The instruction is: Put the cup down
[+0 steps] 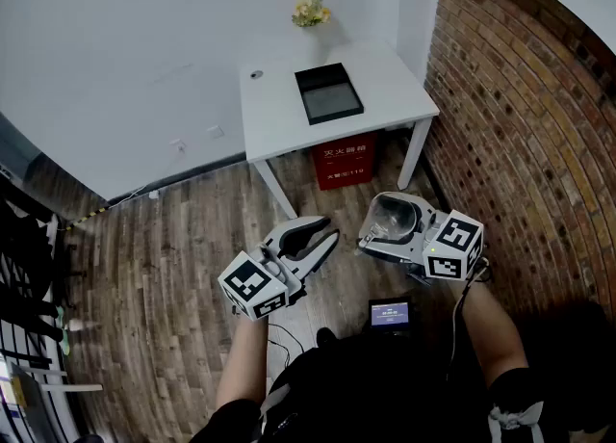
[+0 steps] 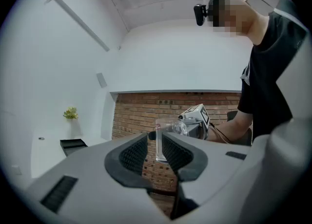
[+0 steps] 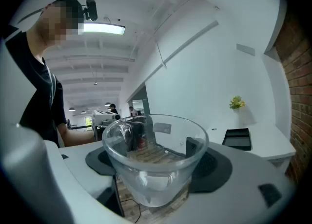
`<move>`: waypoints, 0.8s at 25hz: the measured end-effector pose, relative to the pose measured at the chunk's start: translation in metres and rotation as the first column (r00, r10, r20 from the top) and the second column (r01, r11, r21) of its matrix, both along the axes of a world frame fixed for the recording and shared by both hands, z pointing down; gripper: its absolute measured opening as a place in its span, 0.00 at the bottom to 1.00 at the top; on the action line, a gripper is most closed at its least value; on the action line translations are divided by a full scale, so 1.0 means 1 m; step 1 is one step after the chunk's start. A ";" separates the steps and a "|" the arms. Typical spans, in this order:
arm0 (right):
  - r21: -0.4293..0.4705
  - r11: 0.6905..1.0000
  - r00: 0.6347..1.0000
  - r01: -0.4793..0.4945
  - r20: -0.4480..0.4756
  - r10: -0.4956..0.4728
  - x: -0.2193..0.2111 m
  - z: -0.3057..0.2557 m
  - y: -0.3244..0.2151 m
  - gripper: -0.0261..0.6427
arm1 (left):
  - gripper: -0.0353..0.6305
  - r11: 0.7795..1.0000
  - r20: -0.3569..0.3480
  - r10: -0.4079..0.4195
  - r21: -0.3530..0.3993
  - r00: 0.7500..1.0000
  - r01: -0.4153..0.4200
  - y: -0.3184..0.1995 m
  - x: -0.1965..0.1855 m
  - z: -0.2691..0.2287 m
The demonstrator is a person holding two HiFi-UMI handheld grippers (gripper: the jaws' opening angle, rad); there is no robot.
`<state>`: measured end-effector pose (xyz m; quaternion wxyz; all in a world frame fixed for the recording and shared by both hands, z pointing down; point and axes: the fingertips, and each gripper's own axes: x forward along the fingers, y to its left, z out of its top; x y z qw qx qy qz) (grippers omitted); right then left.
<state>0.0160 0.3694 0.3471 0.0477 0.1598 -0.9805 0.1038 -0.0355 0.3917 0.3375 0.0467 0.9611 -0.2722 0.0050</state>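
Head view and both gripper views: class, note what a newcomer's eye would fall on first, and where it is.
First, the clear glass cup, gripped in the right gripper and held above the wooden floor. Next, the white table against the far wall, bearing a black tray and yellow flowers, with a red box beneath and a brick wall at the right.

Tray point(image 1: 328, 92) on table point(image 1: 279, 114), flowers point(image 1: 310, 13) seemingly behind it; cup point(image 1: 395, 212) between right tongs point(image 1: 389, 227).
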 end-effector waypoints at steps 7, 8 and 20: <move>-0.001 1.000 1.000 0.002 -0.006 -0.002 -0.003 -0.002 0.005 0.65 | 0.18 1.000 -0.008 0.002 0.003 1.000 -0.001 0.003 -0.003 -0.003; 0.000 1.000 1.000 0.002 -0.005 -0.002 -0.004 -0.002 0.005 0.65 | 0.18 1.000 -0.009 0.001 0.003 1.000 -0.001 0.003 -0.003 -0.003; -0.004 1.000 1.000 0.015 -0.003 -0.015 -0.004 -0.004 0.004 0.65 | 0.18 1.000 -0.008 0.005 0.007 1.000 -0.005 0.003 0.002 -0.007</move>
